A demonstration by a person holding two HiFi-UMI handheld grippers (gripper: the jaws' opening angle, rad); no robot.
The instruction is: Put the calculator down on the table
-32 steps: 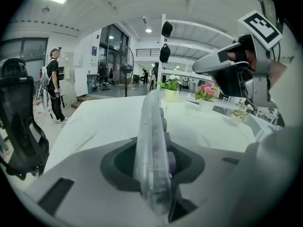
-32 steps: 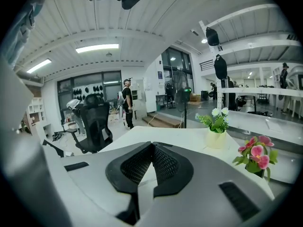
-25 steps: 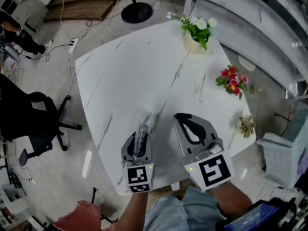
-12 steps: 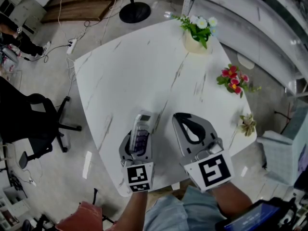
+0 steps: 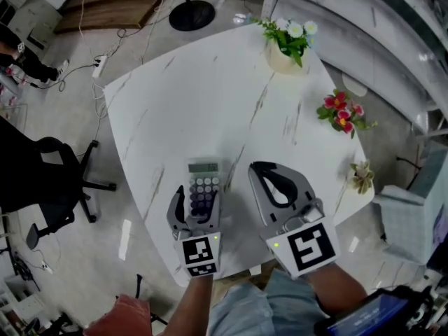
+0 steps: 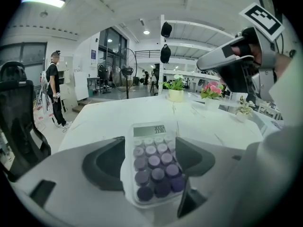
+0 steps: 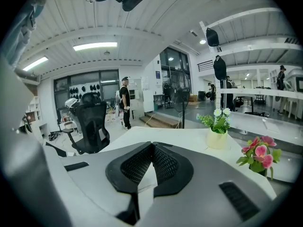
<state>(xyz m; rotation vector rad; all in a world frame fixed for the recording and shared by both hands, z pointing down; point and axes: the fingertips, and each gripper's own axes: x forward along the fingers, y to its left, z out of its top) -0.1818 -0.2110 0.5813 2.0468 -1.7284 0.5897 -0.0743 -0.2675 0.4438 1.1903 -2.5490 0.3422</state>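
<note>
The left gripper (image 5: 201,200) has just been opening its jaws wide around the calculator (image 5: 204,180), which is apparently lying flat on the table (image 5: 182,96); a clean withdrawal is looking due next.

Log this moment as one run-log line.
left claw: just opened, astride pale purple-keyed calculator | calculator: flat on white marble table | right claw: shut, empty

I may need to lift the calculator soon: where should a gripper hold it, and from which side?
I'd grip the calculator by its two long edges, around the key rows, coming from its near short end. It lies flat on the table, keys up, so only those thin edges offer opposing faces. The left gripper, whose jaws have just been opening, straddles it this way.
</note>
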